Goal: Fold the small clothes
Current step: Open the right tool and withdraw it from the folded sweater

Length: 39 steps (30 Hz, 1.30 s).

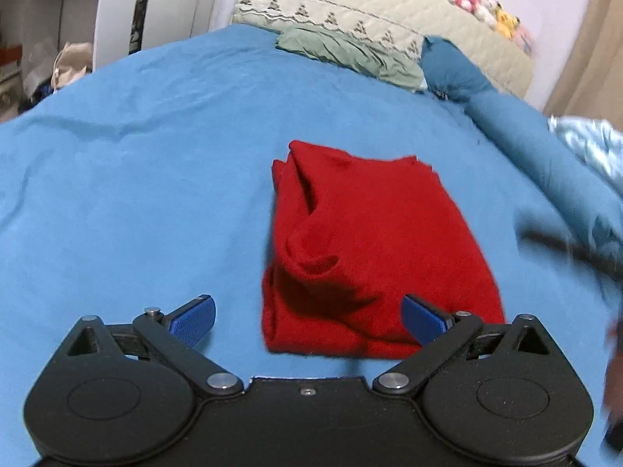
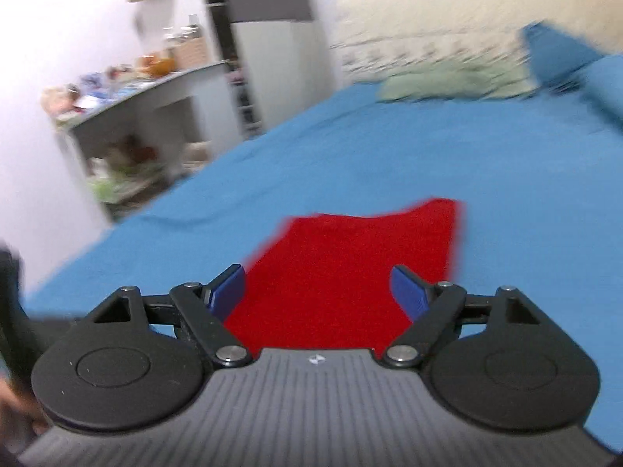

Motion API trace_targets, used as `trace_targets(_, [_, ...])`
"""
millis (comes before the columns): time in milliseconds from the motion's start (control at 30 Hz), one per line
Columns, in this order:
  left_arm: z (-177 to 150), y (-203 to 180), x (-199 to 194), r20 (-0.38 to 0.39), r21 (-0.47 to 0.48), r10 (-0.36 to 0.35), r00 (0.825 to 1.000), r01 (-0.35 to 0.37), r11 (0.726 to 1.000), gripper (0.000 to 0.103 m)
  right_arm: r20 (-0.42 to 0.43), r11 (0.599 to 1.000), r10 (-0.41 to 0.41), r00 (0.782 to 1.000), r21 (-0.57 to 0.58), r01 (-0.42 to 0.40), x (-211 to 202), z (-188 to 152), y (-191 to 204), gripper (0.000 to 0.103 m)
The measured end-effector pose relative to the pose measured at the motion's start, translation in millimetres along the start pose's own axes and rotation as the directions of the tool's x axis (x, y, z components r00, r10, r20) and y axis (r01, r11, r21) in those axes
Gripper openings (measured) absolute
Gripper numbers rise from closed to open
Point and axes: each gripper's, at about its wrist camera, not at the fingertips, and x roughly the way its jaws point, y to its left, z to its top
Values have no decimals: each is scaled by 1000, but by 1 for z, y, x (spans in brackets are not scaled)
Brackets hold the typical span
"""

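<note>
A red garment lies folded into a rough rectangle on the blue bed sheet. My left gripper is open and empty, just above the cloth's near left corner. The right wrist view is blurred; the red garment shows there straight ahead. My right gripper is open and empty, hovering over the cloth's near edge.
A green pillow and a cream quilted headboard are at the far end. A rolled dark blue blanket runs along the right side. Cluttered shelves stand left of the bed.
</note>
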Motion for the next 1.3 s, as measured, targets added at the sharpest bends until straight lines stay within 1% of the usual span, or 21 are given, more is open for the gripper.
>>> trace_targets(67, [2,-3,3,4,-17,-1,1000,2,1000,103,-13,997,-74,997,-22,74,-12,-33,-8,97])
trace_targets(167, [3,-5,8,4,-25,0,1000,0,1000,103,-54,991,-130,990,0,130,-16,-72,-14,96])
trace_targets(233, [3,-6,10,3,-29,5,1000,-5,1000,103,-72,988,-157,985,1,158,-12,-87,-18,96])
trace_targets(300, [3,-8,13,-1,-33,5,1000,-5,999,103,-81,983,-185,979,-12,185,-8,-97,-14,96])
trace_targets(467, [4,-6,17,-6,-43,8,1000,-8,999,103,-104,974,-226,968,3,228,7,-108,-12,94])
trace_targets(533, [6,-4,17,-4,-48,5,1000,-6,999,103,-89,972,-230,969,33,233,9,-106,-14,94])
trace_targets(633, [7,-2,16,2,-58,3,1000,-3,998,103,-75,967,-246,966,47,250,10,-102,-13,94])
trace_targets(700, [7,-1,16,5,-60,6,1000,-5,998,103,-78,965,-254,964,42,257,15,-101,-12,94])
trace_targets(800, [8,1,15,10,-68,7,1000,-7,998,103,-99,959,-281,955,14,284,23,-104,-10,94])
trace_targets(867, [8,2,14,17,-76,11,1000,-10,997,103,-99,955,-294,951,4,296,26,-105,-9,94])
trace_targets(900, [8,2,14,20,-79,14,1000,-13,997,103,-93,952,-306,948,-1,307,26,-104,-8,90])
trace_targets(933, [8,3,13,23,-79,21,1000,-19,997,103,-81,945,-326,942,-4,327,25,-102,-8,83])
trace_targets(967, [9,5,11,28,-74,35,999,-33,997,103,-62,935,-353,934,-4,354,22,-98,-8,80])
trace_targets(1000, [8,6,10,32,-62,57,998,-55,997,103,-34,921,-388,921,4,389,17,-95,-9,80])
trace_targets(1033, [8,6,11,31,-48,82,996,-81,996,103,-10,916,-401,916,13,401,11,-91,-11,80])
trace_targets(1067, [7,8,13,19,-31,110,994,-110,993,102,6,916,-401,916,13,401,6,-90,-12,80])
trace_targets(1133, [4,9,22,-25,6,158,987,-158,987,99,-7,916,-401,916,-31,400,6,-92,-11,80])
trace_targets(1167, [1,10,29,-62,37,190,980,-188,981,96,-21,914,-402,915,-62,400,8,-96,-12,80])
trace_targets(1200, [-2,11,35,-90,63,216,972,-211,975,96,-34,915,-401,916,-76,397,9,-99,-14,80])
trace_targets(1300, [-8,12,35,-87,97,229,969,-221,970,96,-80,928,-374,924,-42,371,11,-106,-25,80])
